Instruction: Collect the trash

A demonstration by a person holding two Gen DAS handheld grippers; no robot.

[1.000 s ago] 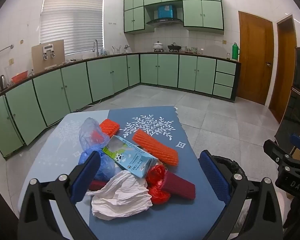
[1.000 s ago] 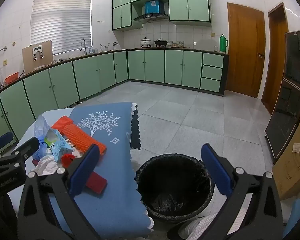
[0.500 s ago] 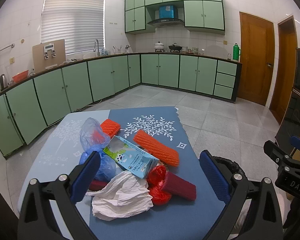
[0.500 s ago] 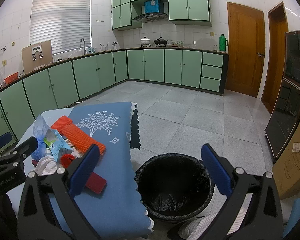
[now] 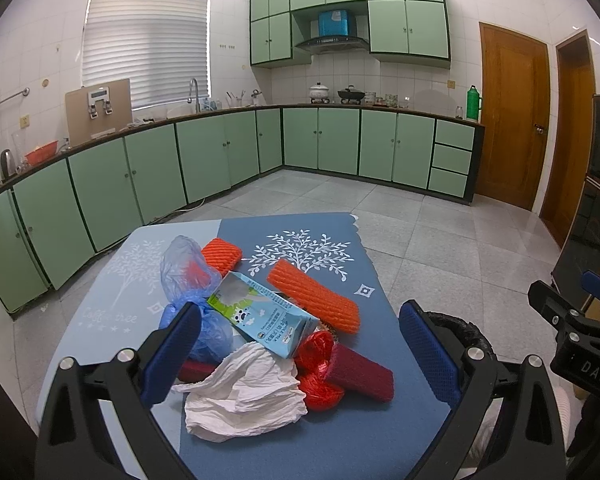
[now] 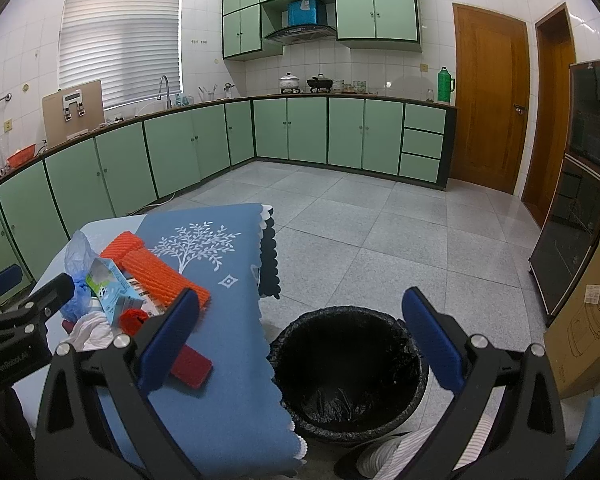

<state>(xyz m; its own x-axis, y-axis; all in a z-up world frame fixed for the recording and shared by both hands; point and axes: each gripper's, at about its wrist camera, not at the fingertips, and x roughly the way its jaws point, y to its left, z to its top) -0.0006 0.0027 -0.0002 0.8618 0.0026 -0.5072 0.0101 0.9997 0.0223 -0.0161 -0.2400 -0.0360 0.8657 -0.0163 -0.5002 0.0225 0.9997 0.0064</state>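
Left tongs (image 5: 300, 356) spread wide and empty above the near edge of the worktop (image 5: 364, 436), which carries a blue cloth with white tree prints. Between the blue pads (image 5: 172, 354) lies the trash pile: a crumpled white paper (image 5: 244, 394) nearest the camera, a light-blue milk carton (image 5: 266, 314) resting across the heap with its long axis running from far-left to near-right, opened end toward the far left. An orange foam sleeve (image 5: 314, 296) lies beside it, roughly parallel (long axis also far-left to near-right); a shorter orange piece (image 5: 222, 251) sits farther back. A blue plastic bag (image 5: 188, 276) is bunched on the left, touching the carton. Red netting (image 5: 318, 368) and a dark red foam block (image 5: 360, 372) lie at the near right.

Right tongs (image 6: 300, 340) likewise spread and empty, held over a black-lined trash bin (image 6: 348, 372) standing on the tiled floor (image 6: 380, 240) just beside the worktop's right edge.
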